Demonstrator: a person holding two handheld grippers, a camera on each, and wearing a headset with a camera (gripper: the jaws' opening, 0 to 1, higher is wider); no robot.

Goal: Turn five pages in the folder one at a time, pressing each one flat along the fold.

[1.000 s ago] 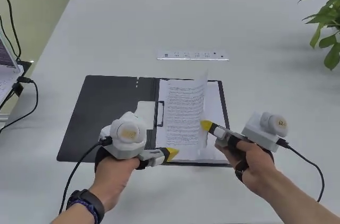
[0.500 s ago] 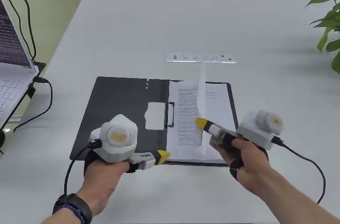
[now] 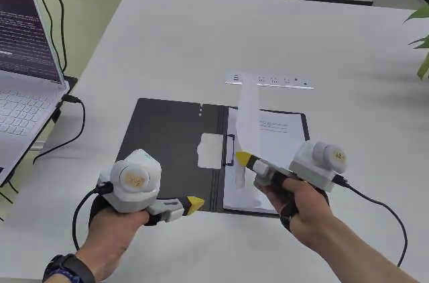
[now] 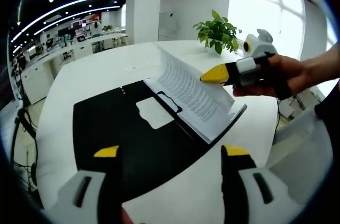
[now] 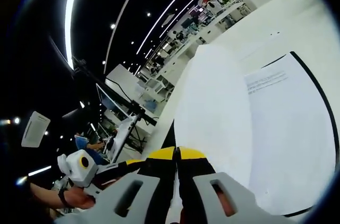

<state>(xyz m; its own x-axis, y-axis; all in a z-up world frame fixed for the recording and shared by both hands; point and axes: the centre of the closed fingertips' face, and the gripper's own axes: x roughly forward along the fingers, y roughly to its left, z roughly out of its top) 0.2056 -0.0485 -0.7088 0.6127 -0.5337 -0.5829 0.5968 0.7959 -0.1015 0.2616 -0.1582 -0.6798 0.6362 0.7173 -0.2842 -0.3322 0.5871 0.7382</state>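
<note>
White table [image 3: 167, 41], black folder [image 3: 167, 142] open on it: right gripper [image 3: 242, 159] pinches one page [image 3: 248, 119] upright to carry it over, left gripper [image 3: 194, 204] hovers nearby, jaws wide and empty, likely for pressing.

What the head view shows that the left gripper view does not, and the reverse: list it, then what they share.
Head view: a laptop at the left and a dark wristband on the person's arm. Left gripper view: the printed face of the lifted page and the gap between the open fingers of the left gripper. Both: the folder, the lifted page and the right gripper pinching it.
</note>
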